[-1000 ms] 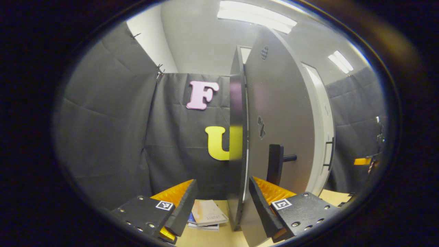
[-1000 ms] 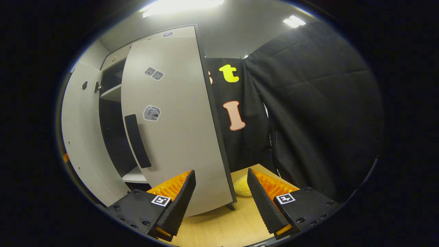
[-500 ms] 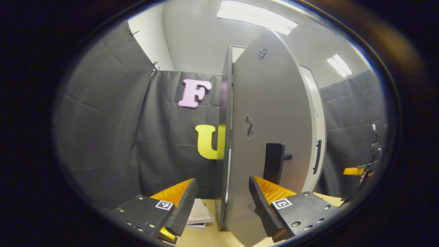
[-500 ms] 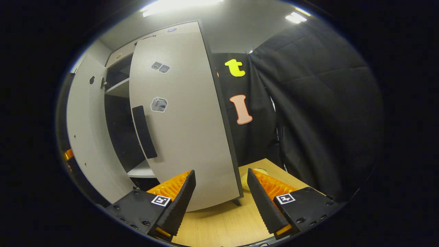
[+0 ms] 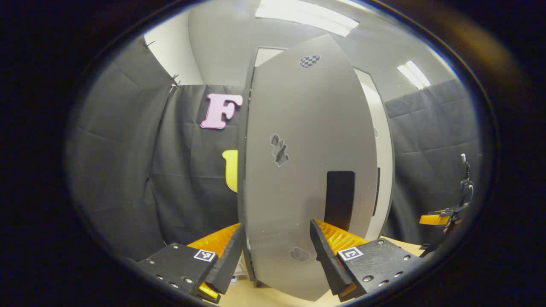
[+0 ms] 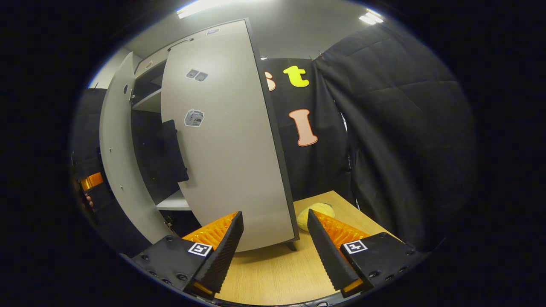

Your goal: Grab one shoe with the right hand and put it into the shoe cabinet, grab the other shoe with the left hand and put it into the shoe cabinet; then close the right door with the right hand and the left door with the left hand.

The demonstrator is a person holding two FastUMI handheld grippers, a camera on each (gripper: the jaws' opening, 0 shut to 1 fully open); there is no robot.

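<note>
Holding the left gripper (image 5: 277, 224) open, fingers spread wide and gripping nothing. Facing the left door (image 5: 298, 128) straight ahead and close up, its near edge rising just inside the left finger and its pale outer face spanning the gap across to the right finger; contact with either finger impossible to tell. Showing three stickers (image 5: 279, 149) on that face: one high up, one at mid-height, one low beside the right fingertip. Showing the left door's handle (image 5: 340, 200), a dark upright bar, just above the right finger. Catching a narrow strip of the right door (image 5: 385, 162) beyond, to the right of that handle.

Holding the right gripper (image 6: 275, 212) open as well, fingers wide apart and empty, hovering over the wooden table (image 6: 273, 273). Glimpsing the left gripper far off to the left, past the left door. Looking into the dark inside of the shoe cabinet (image 6: 145, 128) between the two doors, with a pale shelf (image 6: 172, 204) low down, above and left of the left finger. Showing the right door's handle (image 6: 172, 149), dark and upright, above the left finger. Facing the right door standing ajar, its lower corner ending between the fingers. Catching a yellow object (image 6: 313, 211) on the table, just behind the right fingertip.
</note>
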